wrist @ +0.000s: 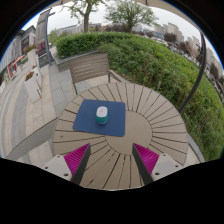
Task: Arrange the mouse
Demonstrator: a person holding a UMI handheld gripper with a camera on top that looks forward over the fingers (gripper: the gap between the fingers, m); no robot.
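Mouse (102, 115) sits on the blue mat (100, 118), near its middle, on the round slatted surface (150, 105), well beyond your fingers. Your gripper (112, 160) hangs wide and empty, probably so you can line up on it before closing in.

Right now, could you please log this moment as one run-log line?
gripper open, empty | mouse on blue mat, beyond fingers | round slatted table | not yet reached
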